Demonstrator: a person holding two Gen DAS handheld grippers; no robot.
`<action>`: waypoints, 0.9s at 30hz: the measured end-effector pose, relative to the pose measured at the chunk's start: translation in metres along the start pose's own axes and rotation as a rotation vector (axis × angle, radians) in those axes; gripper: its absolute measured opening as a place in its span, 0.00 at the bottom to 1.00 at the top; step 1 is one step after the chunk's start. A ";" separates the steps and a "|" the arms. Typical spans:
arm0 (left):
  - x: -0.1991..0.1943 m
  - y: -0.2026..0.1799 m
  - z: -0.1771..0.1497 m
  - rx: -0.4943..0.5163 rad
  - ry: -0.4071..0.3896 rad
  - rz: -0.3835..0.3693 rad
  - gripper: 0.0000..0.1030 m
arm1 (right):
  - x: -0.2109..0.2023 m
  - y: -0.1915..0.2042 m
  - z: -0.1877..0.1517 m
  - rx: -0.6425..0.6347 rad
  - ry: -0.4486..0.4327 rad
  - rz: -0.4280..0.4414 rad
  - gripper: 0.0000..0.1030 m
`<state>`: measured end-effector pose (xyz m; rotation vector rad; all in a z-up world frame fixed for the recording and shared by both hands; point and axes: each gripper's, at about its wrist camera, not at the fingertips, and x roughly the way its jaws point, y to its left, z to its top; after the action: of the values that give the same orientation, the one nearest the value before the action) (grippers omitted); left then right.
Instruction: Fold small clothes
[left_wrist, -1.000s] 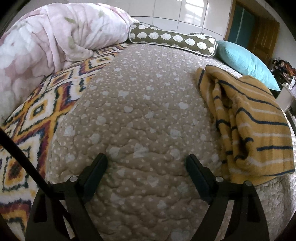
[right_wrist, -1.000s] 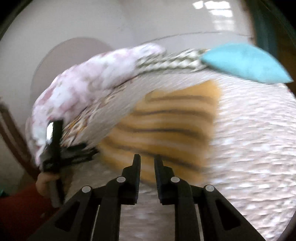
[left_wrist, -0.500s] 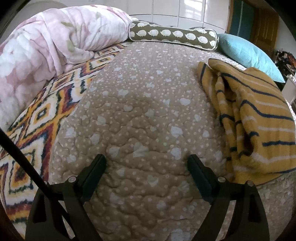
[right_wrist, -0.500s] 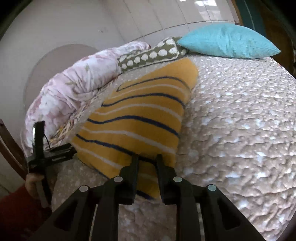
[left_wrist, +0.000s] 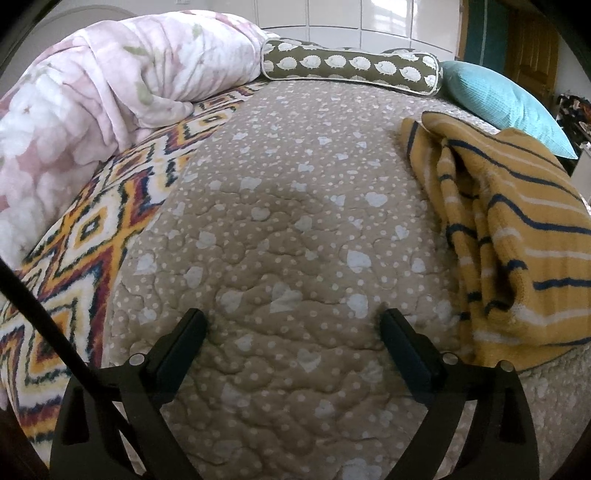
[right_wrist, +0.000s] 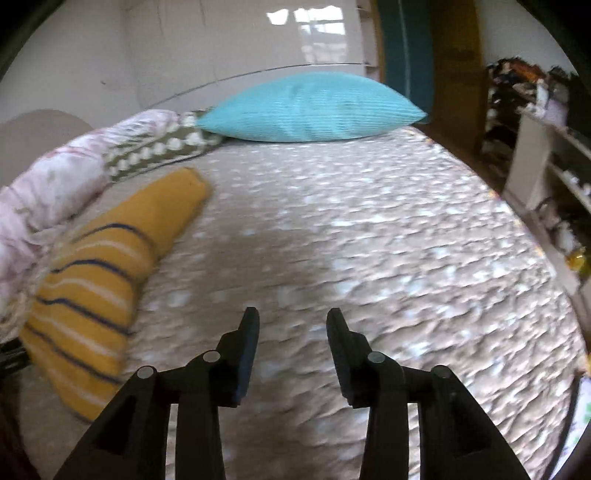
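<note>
A folded yellow garment (left_wrist: 517, 240) with navy and white stripes lies on the beige quilted bedspread (left_wrist: 288, 206), at the right in the left wrist view. In the right wrist view the same striped garment (right_wrist: 107, 273) lies at the left on the bedspread (right_wrist: 369, 236). My left gripper (left_wrist: 291, 325) hovers over bare quilt left of the garment, its jaws opening wide with nothing between them. My right gripper (right_wrist: 291, 321) is over bare quilt to the right of the garment, apart from it, its jaws opening and empty.
A pink floral duvet (left_wrist: 96, 110) is bunched at the back left over a patterned blanket (left_wrist: 85, 236). An olive bolster (left_wrist: 351, 66) and a teal pillow (right_wrist: 310, 107) lie at the head of the bed. White shelves (right_wrist: 554, 177) stand beyond the bed's right edge.
My right gripper has swung to the right, away from the striped garment, and its jaws have spread from nearly shut. The left gripper stayed put and opened slightly wider.
</note>
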<state>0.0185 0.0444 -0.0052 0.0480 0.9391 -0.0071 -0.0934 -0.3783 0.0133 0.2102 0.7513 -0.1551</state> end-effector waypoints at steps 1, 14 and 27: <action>0.000 0.000 0.000 0.000 0.000 0.000 0.93 | 0.003 -0.001 0.000 -0.004 -0.001 -0.021 0.46; 0.001 0.001 0.000 -0.009 0.004 0.009 0.96 | 0.027 -0.001 -0.010 -0.022 0.063 -0.024 0.64; 0.001 0.001 0.000 -0.010 0.000 0.009 0.96 | 0.030 0.003 -0.011 -0.042 0.064 -0.048 0.68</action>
<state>0.0189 0.0457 -0.0055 0.0432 0.9389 0.0054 -0.0780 -0.3751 -0.0149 0.1572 0.8227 -0.1788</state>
